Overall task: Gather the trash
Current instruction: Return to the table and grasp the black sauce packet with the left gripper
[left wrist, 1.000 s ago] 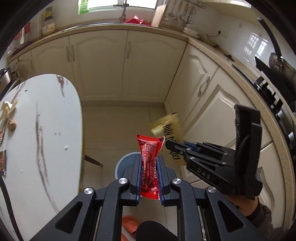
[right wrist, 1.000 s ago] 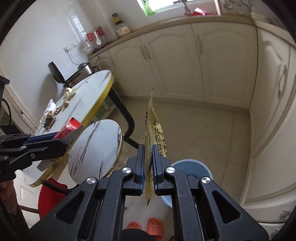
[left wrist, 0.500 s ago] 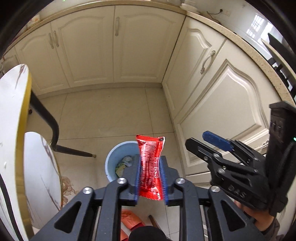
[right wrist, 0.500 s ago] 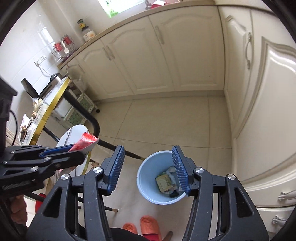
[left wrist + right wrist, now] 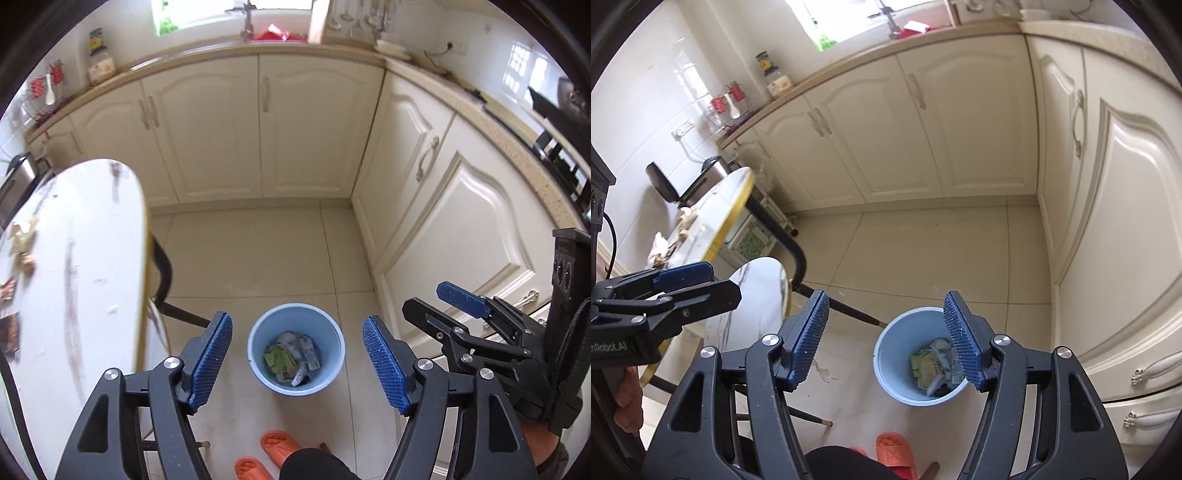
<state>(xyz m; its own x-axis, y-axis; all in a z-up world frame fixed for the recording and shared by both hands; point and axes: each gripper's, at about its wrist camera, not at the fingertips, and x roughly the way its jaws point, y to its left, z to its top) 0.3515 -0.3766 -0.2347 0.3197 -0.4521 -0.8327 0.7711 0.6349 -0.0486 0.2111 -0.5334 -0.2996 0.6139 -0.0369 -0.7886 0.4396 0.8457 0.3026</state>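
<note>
Standing above one pale blue bin [image 5: 295,349] on the tiled floor [image 5: 258,254], a person holds two grippers over it. Left gripper [image 5: 297,363]: two blue-padded fingers [image 5: 211,356] spread wide, nothing between them, the bin framed in the gap. Right gripper [image 5: 886,341]: likewise two fingers [image 5: 962,350] spread wide and empty, the bin below and just right of the gap. Inside the bin lies the collected trash [image 5: 291,360], several crumpled wrappers, one yellow-green with print too small to read; the exact count cannot be told. Partial lettering "nRobot.AI" is legible on the left gripper's body in the right wrist view. Two orange slippers [image 5: 275,452] sit on the floor near the bin. Two round white tabletops appear: a larger yellow-rimmed table [image 5: 718,210] still carrying several scraps [image 5: 20,240], and a smaller table [image 5: 757,291] lower beside it. One labelled jar [image 5: 777,79] stands on the counter [image 5: 871,51]; its label is unreadable.
</note>
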